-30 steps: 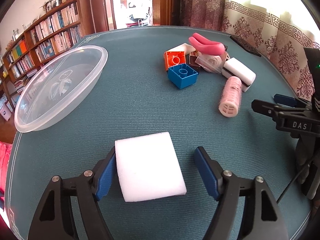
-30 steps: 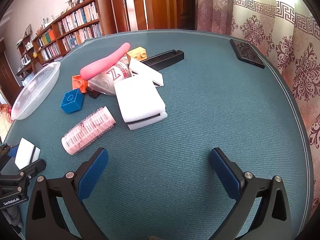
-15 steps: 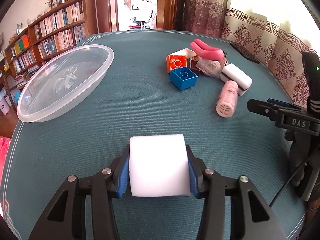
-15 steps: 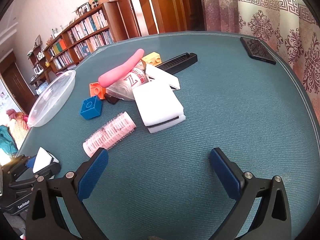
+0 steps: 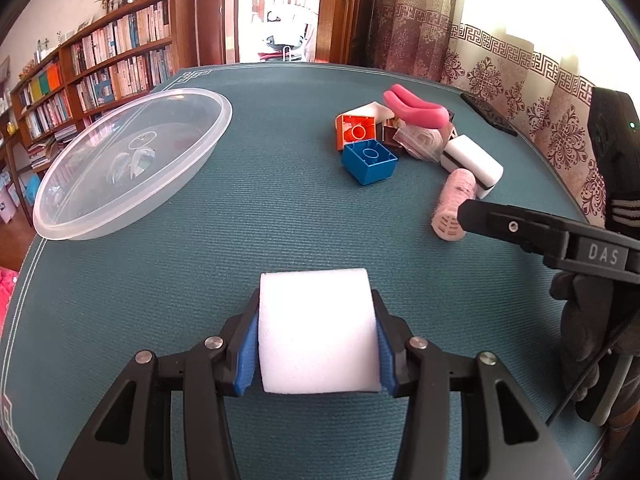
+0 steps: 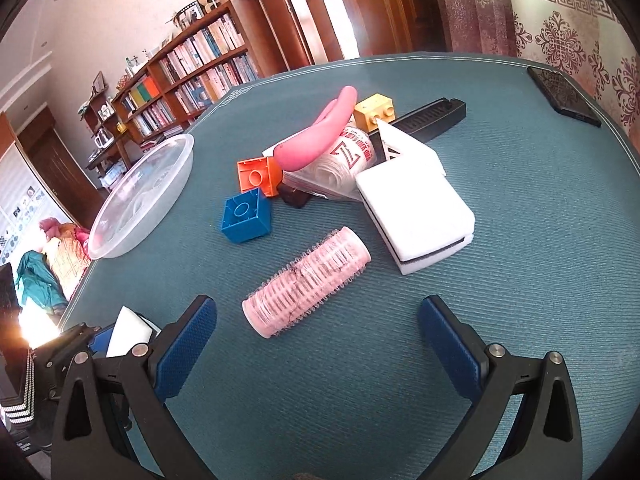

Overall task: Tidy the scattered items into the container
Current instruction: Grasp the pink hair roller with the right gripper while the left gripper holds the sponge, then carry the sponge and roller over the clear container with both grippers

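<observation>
since a second ago your left gripper has closed: its blue pads were spread either side of the white sponge block, and they are now pressed against both its flanks, clamping it above the teal table. your right gripper has kept its jaws wide apart with nothing between them, and it has swung closer to the pile, so the pink hair roller now lies just ahead of its fingertips.

from the left wrist view, the clear plastic container sits at ten o'clock, well apart from the held block. the rest of the clutter is at one o'clock: a blue brick touching an orange brick behind it, a pink curved piece on top of the heap, and a second white sponge just beside the roller.

from the right wrist view, a yellow brick and a black comb lie at twelve o'clock behind the pile, a wrapped packet under the pink piece, and a black phone near the table edge at two o'clock.
</observation>
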A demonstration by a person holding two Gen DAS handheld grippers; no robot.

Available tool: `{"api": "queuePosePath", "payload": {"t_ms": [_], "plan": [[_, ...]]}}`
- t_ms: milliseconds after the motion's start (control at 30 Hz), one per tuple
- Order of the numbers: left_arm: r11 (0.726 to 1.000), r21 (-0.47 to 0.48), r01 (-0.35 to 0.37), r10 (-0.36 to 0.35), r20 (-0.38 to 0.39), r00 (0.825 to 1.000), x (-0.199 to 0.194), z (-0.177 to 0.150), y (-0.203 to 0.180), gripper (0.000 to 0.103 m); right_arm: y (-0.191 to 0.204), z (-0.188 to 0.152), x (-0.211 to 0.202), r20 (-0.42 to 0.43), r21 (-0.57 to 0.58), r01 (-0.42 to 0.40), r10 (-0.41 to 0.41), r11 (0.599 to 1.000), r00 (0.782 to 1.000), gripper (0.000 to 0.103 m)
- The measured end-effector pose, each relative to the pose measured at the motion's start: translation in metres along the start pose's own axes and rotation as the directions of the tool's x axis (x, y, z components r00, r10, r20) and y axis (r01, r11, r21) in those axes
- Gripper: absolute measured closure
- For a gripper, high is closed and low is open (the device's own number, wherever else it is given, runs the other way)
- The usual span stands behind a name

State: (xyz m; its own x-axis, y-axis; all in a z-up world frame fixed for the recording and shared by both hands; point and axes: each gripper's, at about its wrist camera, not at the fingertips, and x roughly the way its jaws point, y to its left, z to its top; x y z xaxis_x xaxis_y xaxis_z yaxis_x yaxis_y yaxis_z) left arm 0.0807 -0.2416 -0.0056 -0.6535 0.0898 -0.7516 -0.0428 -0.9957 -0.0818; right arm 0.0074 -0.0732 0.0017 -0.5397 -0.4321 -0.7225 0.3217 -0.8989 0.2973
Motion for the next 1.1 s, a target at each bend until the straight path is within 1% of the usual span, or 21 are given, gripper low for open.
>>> {"api": "queuePosePath", "payload": {"t_ms": [33,133,200,267,300,367,400,633,900,933,1000,1100], "plan": [[1.000,-0.001,0.003,-0.003,0.000,1.000,0.000,0.000,0.000,0.051,0.002,0.001,0.002,-0.002,0.000,0.011,-0.011,1.000,1.000,0.000],[1.000,0.000,0.004,-0.004,-0.001,1.000,0.000,-0.001,0.000,0.050,0.011,0.007,0.011,-0.008,0.000,0.060,-0.060,0.998,0.998,0.006],[1.000,-0.002,0.009,-0.009,0.000,1.000,-0.001,-0.001,0.001,0.050,0.018,0.012,0.017,-0.010,-0.004,0.107,-0.107,0.994,0.994,0.014],[1.000,-0.004,0.015,-0.015,0.000,1.000,-0.002,-0.001,0.004,0.050,0.025,0.015,0.023,-0.005,-0.015,0.156,-0.156,0.988,0.988,0.023],[1.000,-0.007,0.019,-0.019,0.001,1.000,-0.002,-0.001,0.006,0.050,0.028,0.015,0.025,0.001,-0.020,0.179,-0.179,0.984,0.984,0.026],[1.000,-0.012,0.027,-0.027,0.003,1.000,-0.003,-0.002,0.007,0.050,0.032,0.013,0.027,0.020,-0.034,0.223,-0.223,0.974,0.975,0.035],[0.999,-0.016,0.030,-0.030,0.003,1.000,-0.003,-0.002,0.008,0.050,0.034,0.012,0.027,0.031,-0.044,0.242,-0.241,0.969,0.970,0.037],[0.999,-0.027,0.044,-0.044,0.007,0.999,-0.005,-0.004,0.010,0.050,0.024,0.005,0.017,0.058,-0.014,0.215,-0.214,0.977,0.975,0.045],[0.999,-0.023,0.040,-0.040,0.007,0.999,-0.006,-0.004,0.012,0.050,0.018,-0.002,0.008,0.078,0.001,0.207,-0.206,0.978,0.975,0.048],[0.999,-0.023,0.041,-0.040,0.008,0.999,-0.006,-0.004,0.014,0.050,0.016,-0.004,0.006,0.083,0.004,0.201,-0.201,0.980,0.976,0.050],[0.999,-0.023,0.038,-0.038,0.008,0.999,-0.007,-0.004,0.016,0.050,0.013,-0.008,0.002,0.085,0.008,0.180,-0.180,0.984,0.980,0.059],[0.999,-0.023,0.029,-0.029,0.010,1.000,-0.009,-0.005,0.018,0.050,0.013,-0.011,0.000,0.090,0.003,0.175,-0.174,0.985,0.981,0.061]]}}
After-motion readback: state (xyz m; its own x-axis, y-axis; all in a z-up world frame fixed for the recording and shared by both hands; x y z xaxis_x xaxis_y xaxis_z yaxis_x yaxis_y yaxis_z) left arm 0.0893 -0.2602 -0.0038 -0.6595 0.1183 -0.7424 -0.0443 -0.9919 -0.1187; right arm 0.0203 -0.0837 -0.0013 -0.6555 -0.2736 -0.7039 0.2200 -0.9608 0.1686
